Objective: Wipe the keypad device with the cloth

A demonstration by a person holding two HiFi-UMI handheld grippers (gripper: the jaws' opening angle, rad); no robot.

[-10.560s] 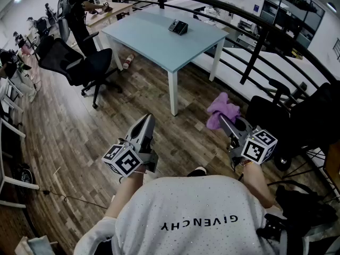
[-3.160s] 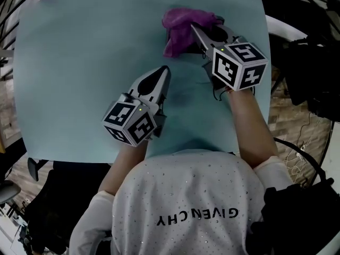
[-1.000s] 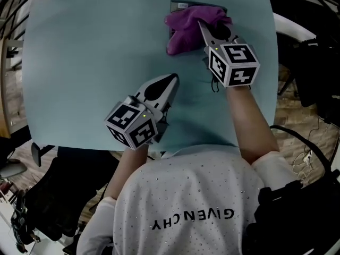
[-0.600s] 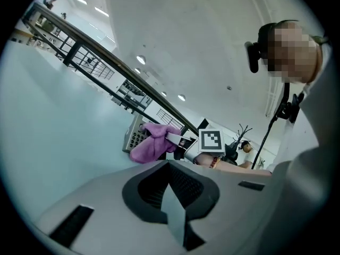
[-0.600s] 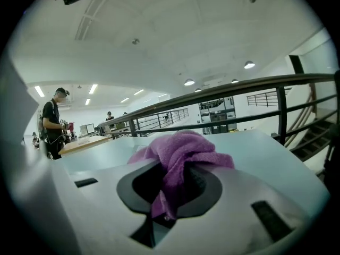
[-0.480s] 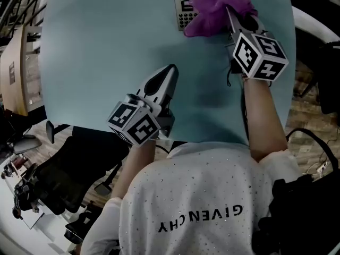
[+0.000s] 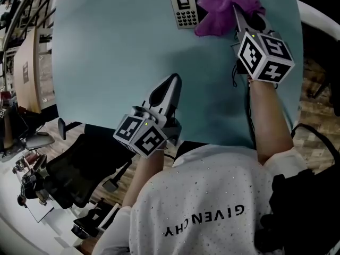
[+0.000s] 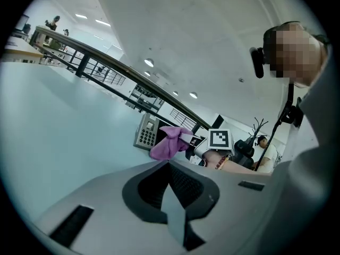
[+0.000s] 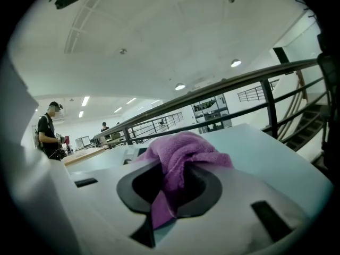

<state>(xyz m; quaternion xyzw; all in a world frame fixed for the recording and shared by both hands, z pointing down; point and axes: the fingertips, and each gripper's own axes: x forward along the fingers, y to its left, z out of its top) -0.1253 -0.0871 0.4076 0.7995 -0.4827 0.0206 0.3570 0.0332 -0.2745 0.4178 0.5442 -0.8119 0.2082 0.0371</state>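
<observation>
Purple cloth (image 7: 226, 12) has slid rightward in the last second. A moment ago it lay across the whole face of the keypad device (image 7: 186, 7); now the grey buttons and small screen show, and the cloth bunches over the device's dark right side at the far edge of the pale blue worktop (image 7: 106, 62). The right claw (image 7: 236, 14) stays clamped on the cloth, a fold pinched between its jaws. The left claw (image 7: 173, 79) sits well back on the near part of the worktop, jaws together with nothing between them. That looks like one pass done across the buttons, though the right side likely needs more wiping.
</observation>
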